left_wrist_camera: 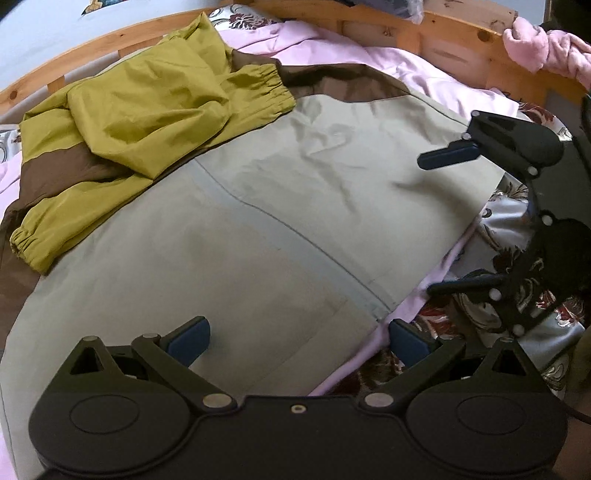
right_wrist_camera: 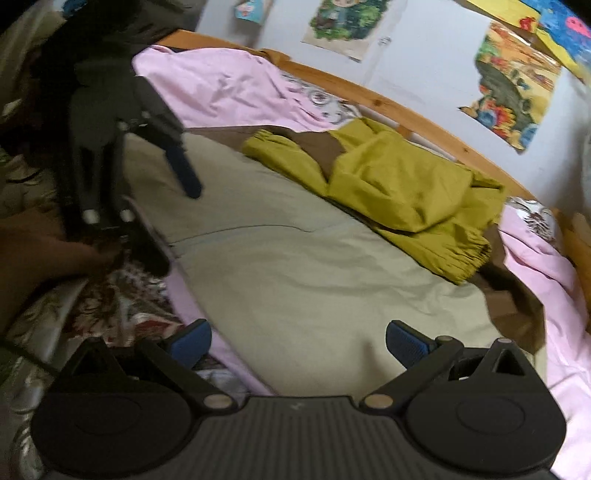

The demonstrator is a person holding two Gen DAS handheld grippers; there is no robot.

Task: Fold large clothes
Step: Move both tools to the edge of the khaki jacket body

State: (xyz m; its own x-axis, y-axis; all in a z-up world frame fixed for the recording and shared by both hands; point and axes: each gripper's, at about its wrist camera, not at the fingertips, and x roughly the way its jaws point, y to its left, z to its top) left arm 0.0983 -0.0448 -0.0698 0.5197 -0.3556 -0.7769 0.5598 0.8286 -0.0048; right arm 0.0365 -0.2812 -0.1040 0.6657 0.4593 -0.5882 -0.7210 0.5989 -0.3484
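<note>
Beige, brown and olive-yellow jacket (left_wrist_camera: 258, 221); pink sheet (left_wrist_camera: 424, 70); floral quilt (left_wrist_camera: 517, 206).

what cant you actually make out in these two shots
- Jacket: its near hem is hidden behind the left gripper body in the left wrist view.
- Right gripper: its body likewise covers the jacket's near edge in the right wrist view.
- Wall pictures: blurred, cut off by the top edge.

open: jacket (left_wrist_camera: 295, 206) flat panel | blocked: bunched sleeves (left_wrist_camera: 155, 110), far bed rail (left_wrist_camera: 402, 33)
</note>
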